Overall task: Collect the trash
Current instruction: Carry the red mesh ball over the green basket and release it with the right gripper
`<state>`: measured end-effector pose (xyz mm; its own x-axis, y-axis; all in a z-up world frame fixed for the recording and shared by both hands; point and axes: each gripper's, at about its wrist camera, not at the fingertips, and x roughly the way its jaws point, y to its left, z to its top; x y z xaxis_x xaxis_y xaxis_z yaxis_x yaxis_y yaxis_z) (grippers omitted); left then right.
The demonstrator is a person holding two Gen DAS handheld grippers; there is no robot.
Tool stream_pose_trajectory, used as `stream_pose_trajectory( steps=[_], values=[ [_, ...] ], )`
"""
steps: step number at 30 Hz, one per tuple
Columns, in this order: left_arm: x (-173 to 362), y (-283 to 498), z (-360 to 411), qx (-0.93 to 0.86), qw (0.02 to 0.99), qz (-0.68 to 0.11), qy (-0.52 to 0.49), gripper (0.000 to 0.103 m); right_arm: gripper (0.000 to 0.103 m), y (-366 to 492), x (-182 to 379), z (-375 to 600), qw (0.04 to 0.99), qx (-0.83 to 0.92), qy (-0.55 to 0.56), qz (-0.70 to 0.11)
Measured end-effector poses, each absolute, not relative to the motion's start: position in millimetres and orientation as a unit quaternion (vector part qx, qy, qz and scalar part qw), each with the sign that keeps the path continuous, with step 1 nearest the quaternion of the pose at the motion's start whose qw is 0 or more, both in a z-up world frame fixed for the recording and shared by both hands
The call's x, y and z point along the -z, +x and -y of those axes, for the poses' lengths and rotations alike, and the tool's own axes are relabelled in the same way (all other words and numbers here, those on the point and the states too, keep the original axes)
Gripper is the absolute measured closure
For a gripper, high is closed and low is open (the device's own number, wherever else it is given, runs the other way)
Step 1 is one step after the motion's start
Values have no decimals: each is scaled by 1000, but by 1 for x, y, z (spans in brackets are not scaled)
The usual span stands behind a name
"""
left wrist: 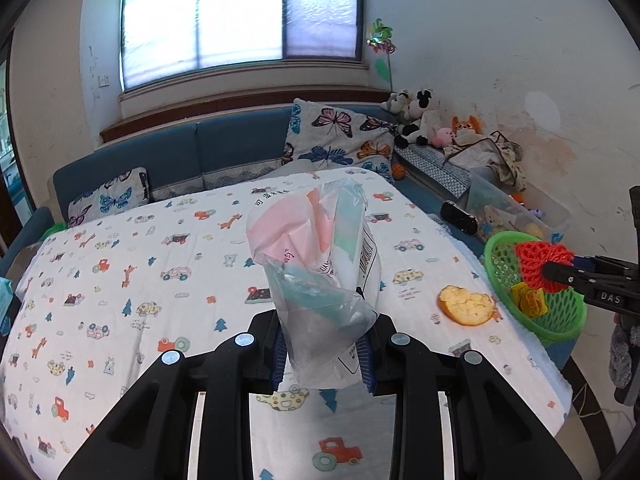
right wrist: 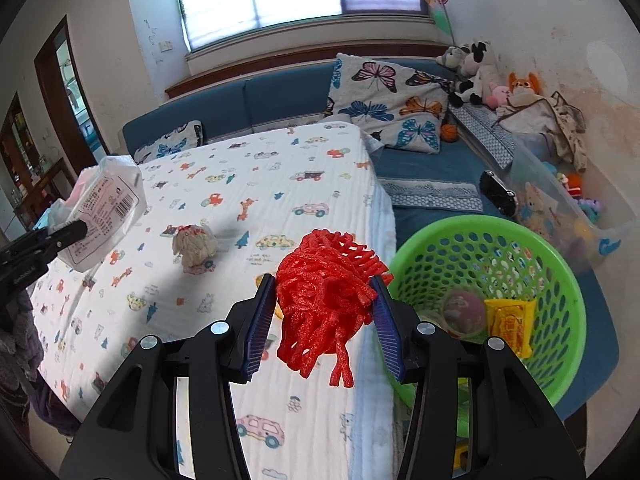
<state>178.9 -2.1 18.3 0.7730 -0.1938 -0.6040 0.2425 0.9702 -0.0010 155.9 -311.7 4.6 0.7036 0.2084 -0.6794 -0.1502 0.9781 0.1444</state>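
Observation:
My left gripper (left wrist: 323, 346) is shut on a clear plastic bag (left wrist: 316, 256) with pink and teal wrappers inside, held above the cloth-covered table (left wrist: 120, 264). In the right wrist view that bag (right wrist: 106, 204) hangs at the left from the left gripper (right wrist: 75, 231). My right gripper (right wrist: 322, 285) is shut on a red foam net (right wrist: 320, 312) at the table's right edge, beside a green basket (right wrist: 480, 222). From the left wrist view the net (left wrist: 538, 264) and right gripper (left wrist: 556, 273) hover over the basket (left wrist: 560, 322). A crumpled paper ball (right wrist: 195, 246) and an orange peel (left wrist: 466, 305) lie on the table.
The basket holds a yellow packet (right wrist: 510, 326) and a round pink-topped item (right wrist: 462, 308). A blue sofa (right wrist: 248, 108) with butterfly pillows (right wrist: 392, 100) runs behind the table. A clear toy bin (right wrist: 560, 208) and soft toys (right wrist: 480, 72) sit at the right.

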Motion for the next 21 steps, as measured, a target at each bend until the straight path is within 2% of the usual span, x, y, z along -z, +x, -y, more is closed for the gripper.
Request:
stream_pose_trajectory(
  steps=[21],
  values=[
    [-19,172,47,166,935,-309,50,75,54,137,11,364,920,-37,44,-389]
  ],
)
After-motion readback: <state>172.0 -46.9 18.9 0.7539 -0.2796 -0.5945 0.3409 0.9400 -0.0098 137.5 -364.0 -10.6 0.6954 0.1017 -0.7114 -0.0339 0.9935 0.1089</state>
